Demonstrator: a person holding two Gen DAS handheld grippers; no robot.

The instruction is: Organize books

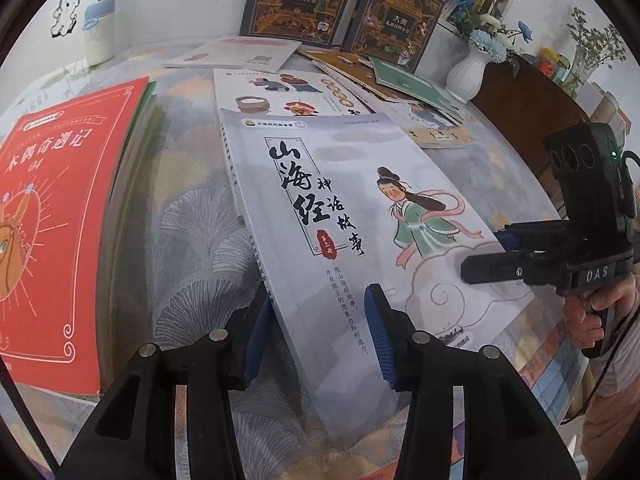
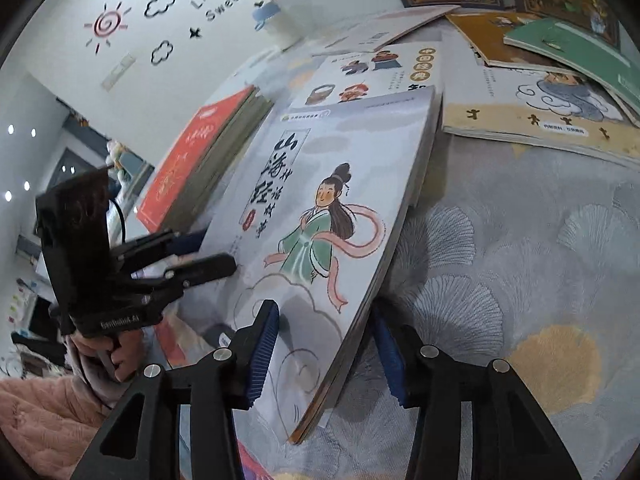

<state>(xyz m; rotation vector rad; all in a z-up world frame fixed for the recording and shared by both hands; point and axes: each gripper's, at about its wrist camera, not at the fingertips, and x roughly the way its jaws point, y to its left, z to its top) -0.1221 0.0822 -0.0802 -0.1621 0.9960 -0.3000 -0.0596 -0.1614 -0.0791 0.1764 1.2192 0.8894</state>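
I am holding the grey mythology book (image 1: 344, 216) by both side edges, lifted and tilted above the surface (image 2: 520, 240), which is covered in a fan-patterned cloth. My left tool (image 1: 320, 336) is clamping the book's spine side, one blue pad under the edge and one on the cover, while my right tool (image 2: 326, 354) is gripping the opposite, page-edge side the same way. Judging by the layout, the sorting is only partly done: to the left of the grey book a neat stack topped by a red book (image 1: 52, 208) is already squared up, and I am guessing that is where this one is heading. Behind the grey book, a white illustrated book (image 1: 288, 92) is lying flat, and further behind, to the right, a loose fan of green, brown and cream books (image 1: 404, 84) is still waiting. Two dark ornate volumes (image 1: 344, 4) are standing upright at the far back. The grey book is a thin, glossy paperback, showing a figure in green robes riding a cloud beside bold black brush lettering, and it looks flexible.
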